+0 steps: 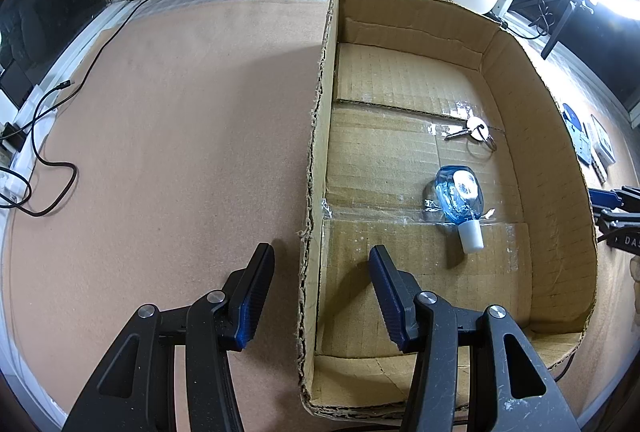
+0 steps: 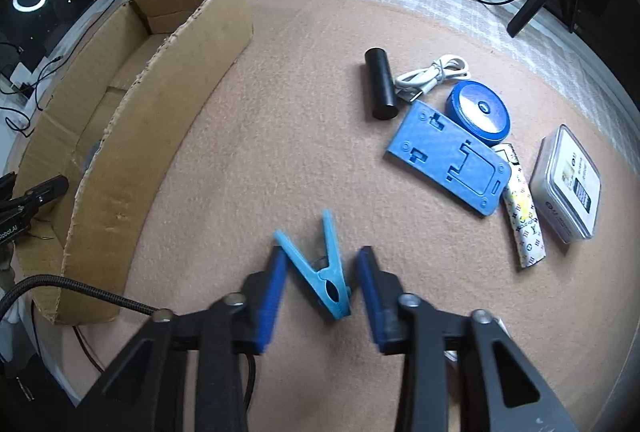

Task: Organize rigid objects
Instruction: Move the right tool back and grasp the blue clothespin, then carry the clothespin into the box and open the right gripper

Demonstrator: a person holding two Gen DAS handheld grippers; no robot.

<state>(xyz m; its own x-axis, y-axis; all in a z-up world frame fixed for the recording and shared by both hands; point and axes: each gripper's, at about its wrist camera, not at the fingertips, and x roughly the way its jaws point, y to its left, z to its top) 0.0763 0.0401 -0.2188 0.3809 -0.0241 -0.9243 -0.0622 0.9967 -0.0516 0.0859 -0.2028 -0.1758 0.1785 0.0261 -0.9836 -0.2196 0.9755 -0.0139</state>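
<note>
Two views cover this moment; we take the left wrist first. The left gripper (image 1: pixel 320 250) stands open, one finger outside and one inside the near wall of the cardboard box (image 1: pixel 560 192). We see neither pad touching the wall, and it holds nothing. Inside the box lie a small blue bottle (image 1: pixel 460 196) on its side and a set of keys (image 1: pixel 474 130), near each other by the right wall.

From the right wrist we look straight down on the tan mat (image 2: pixel 280 112). The item in hand is a blue plastic clothespin (image 2: pixel 326 272), lying flat on the mat just right of the box, its two handle arms splayed away from the camera.

- Handling: we judge it light, stiff and fairly smooth. Squeezing the splayed arms would spring it open and let it twist.
- Hold point: we recommend the body near the spring, where the two halves meet.

The right gripper (image 2: pixel 321 252) is partly open and brackets the clothespin. The left pad looks at or almost at one handle arm; a slim gap shows on the right side. We therefore read it as not yet clamped.
</note>
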